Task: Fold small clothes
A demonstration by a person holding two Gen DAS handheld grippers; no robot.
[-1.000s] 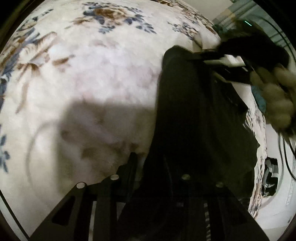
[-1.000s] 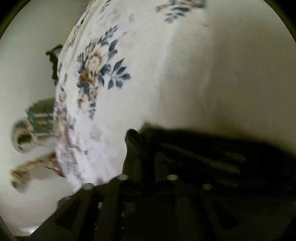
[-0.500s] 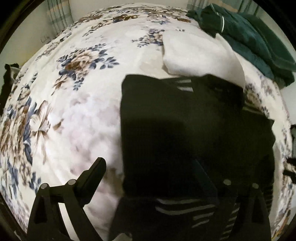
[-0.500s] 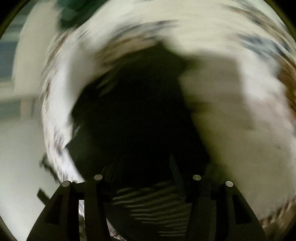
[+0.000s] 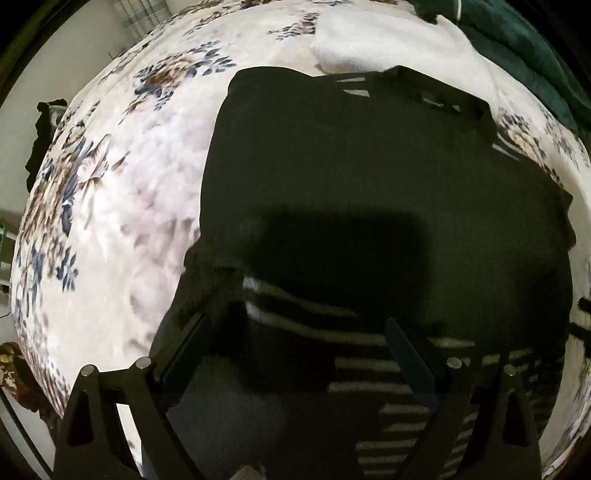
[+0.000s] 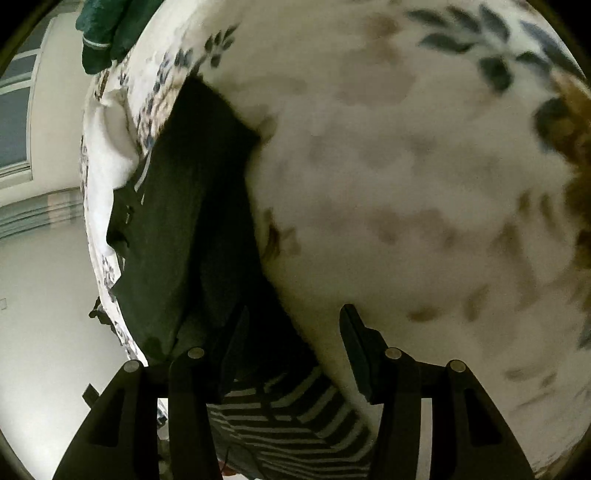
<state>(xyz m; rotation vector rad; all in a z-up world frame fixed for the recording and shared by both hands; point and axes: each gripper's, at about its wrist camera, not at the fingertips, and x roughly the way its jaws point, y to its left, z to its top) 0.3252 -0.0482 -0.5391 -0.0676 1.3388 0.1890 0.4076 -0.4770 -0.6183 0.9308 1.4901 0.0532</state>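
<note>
One dark, almost black soft garment with white-striped edging [image 5: 369, 192] lies spread on a cream plush blanket printed with blue and brown flowers [image 5: 122, 221]. In the left wrist view its plain dark panel fills the middle, folded over a striped layer that shows along the near edge and again in thin slivers at the far edge. In the right wrist view the same garment [image 6: 184, 221] runs as a long dark strip along the blanket's [image 6: 406, 184] left edge, with the striped part nearest the camera.

The left gripper [image 5: 295, 350] hovers over the near striped edge with its two fingers spread wide, nothing pinched between them; whether the tips touch the cloth cannot be told. The right gripper [image 6: 291, 332] also has its fingers apart: the left one sits over the dark fabric, the right one over bare blanket just beside the garment's edge.

Beyond the garment's far edge, touching it in the left view, lies a folded white fleecy cloth [image 5: 388, 48]. Farther back at the upper right sits a dark green garment with a thin white stripe [image 5: 517, 44], which also shows at the top left of the right view [image 6: 103, 33]. Pale walls and a window with a striped curtain [image 6: 33, 210] show beyond the blanket.
</note>
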